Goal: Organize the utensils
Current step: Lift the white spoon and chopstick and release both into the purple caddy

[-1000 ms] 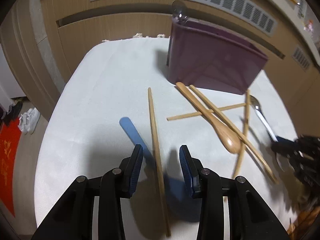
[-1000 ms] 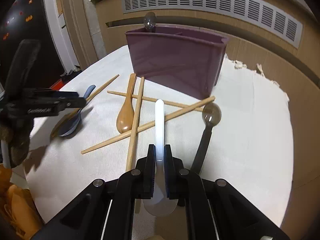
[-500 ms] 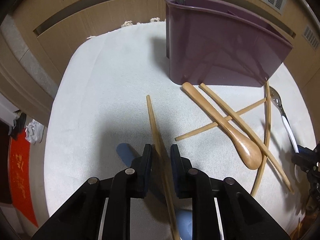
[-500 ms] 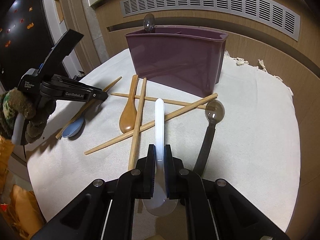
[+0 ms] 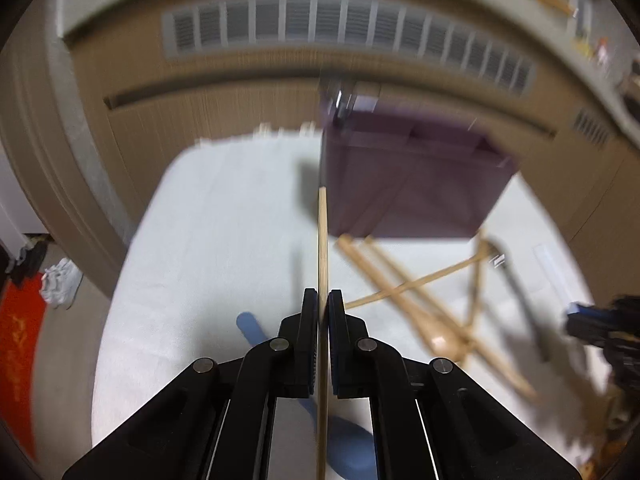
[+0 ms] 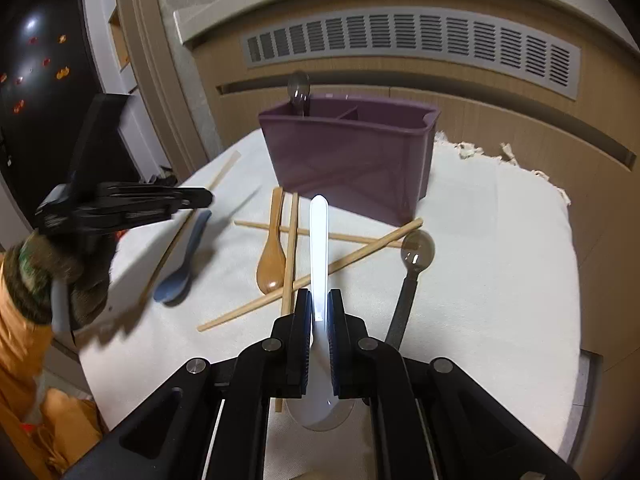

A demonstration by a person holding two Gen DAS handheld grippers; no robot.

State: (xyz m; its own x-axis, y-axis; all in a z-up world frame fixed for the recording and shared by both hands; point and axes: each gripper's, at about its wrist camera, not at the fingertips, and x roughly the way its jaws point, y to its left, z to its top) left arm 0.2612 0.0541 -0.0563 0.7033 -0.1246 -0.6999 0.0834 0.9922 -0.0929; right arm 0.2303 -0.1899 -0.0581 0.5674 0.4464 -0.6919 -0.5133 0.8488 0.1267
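Note:
My left gripper [image 5: 320, 300] is shut on a wooden chopstick [image 5: 322, 236] and holds it above the white cloth, tip toward the purple utensil holder [image 5: 408, 176]. My right gripper [image 6: 319, 300] is shut on a white spoon [image 6: 319, 240], handle pointing at the purple holder [image 6: 352, 160]. On the cloth lie a blue spoon [image 6: 182, 264], a wooden spoon [image 6: 272, 256], three chopsticks [image 6: 296, 232] crossed, and a dark spoon [image 6: 412, 272]. The left gripper also shows in the right wrist view [image 6: 200, 198], with its chopstick [image 6: 224, 170] raised.
The round table [image 6: 500, 240] has a white cloth and stands against a wooden cabinet with a vent grille [image 6: 412, 40]. A clear spoon [image 6: 299, 92] stands in the holder's left compartment. Shoes and a red mat [image 5: 20, 344] lie on the floor at the left.
My left gripper closed on the chopstick and lifted it off the cloth, tipping up toward the holder. My right gripper rose slightly with the white spoon still held.

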